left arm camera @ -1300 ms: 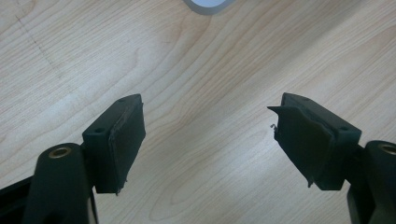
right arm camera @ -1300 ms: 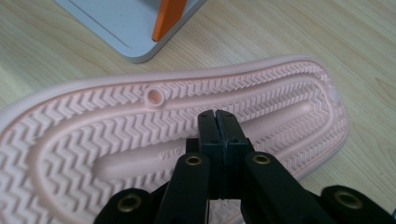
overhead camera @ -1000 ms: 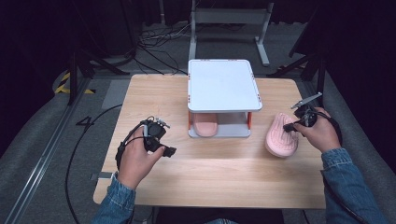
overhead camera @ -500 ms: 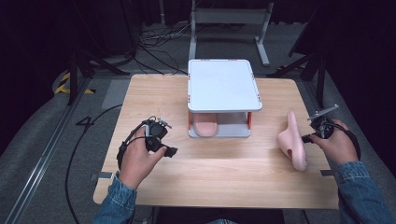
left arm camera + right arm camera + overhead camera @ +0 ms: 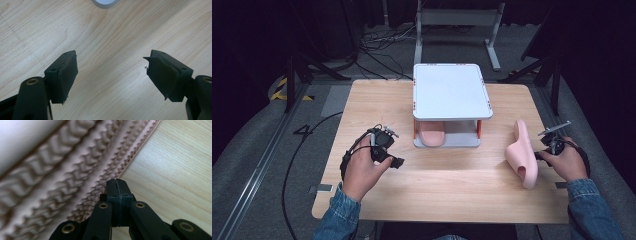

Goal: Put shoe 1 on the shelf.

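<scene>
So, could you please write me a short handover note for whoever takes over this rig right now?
Left tongs: open, empty, over bare table.
Right tongs: shut, against the ridged sole of the loose pink slipper; no grip visible.
That slipper stands on its edge at the table's right side.
The other slipper lies on the lower shelf of the white rack.
Done: one slipper stowed.
Left, probably: stow the loose one beside it.

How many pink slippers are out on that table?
2. One slipper lies on the lower shelf of the white rack; the other slipper stands on edge by the right gripper. More may be hidden.
</scene>
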{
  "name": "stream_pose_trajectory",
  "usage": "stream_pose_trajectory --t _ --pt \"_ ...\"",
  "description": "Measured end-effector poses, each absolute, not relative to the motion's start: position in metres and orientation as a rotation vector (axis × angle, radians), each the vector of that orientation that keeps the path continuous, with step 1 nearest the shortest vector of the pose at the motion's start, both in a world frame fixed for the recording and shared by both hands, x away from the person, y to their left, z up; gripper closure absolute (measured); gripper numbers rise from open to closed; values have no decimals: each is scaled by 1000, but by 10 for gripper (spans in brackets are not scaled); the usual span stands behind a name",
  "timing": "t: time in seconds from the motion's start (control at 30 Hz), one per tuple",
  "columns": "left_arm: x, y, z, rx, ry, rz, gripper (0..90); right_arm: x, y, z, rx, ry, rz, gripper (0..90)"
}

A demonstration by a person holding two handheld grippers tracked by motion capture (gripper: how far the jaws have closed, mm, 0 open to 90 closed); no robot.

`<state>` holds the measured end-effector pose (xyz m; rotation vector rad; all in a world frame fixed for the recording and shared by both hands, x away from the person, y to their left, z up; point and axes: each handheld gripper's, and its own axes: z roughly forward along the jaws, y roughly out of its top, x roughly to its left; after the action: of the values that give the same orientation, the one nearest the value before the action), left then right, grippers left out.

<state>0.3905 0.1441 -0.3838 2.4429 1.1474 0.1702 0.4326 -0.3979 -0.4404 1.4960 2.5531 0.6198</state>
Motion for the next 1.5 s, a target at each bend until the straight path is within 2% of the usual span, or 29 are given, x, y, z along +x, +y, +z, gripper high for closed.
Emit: stream_pose_trajectory --t 0.2,0.37,0.6,0.83,1.13,1.5 --pt "390 144 -384 2443 1144 166 247 436 -382 -440 1465 2581 625 899" --pt "390 145 -384 2442 1148 165 246 434 -386 -431 1446 2557 602 880" --pt "391 144 -385 2444 1157 164 245 416 -393 -375 1365 2478 658 895" --pt "393 146 -388 2446 1172 152 243 401 -362 -338 1183 2544 638 897" --pt "393 150 -387 2437 1178 150 242 404 -326 -343 1077 2645 592 897" --pt "392 149 -387 2435 1177 151 242 405 -351 -347 1161 2584 523 900"
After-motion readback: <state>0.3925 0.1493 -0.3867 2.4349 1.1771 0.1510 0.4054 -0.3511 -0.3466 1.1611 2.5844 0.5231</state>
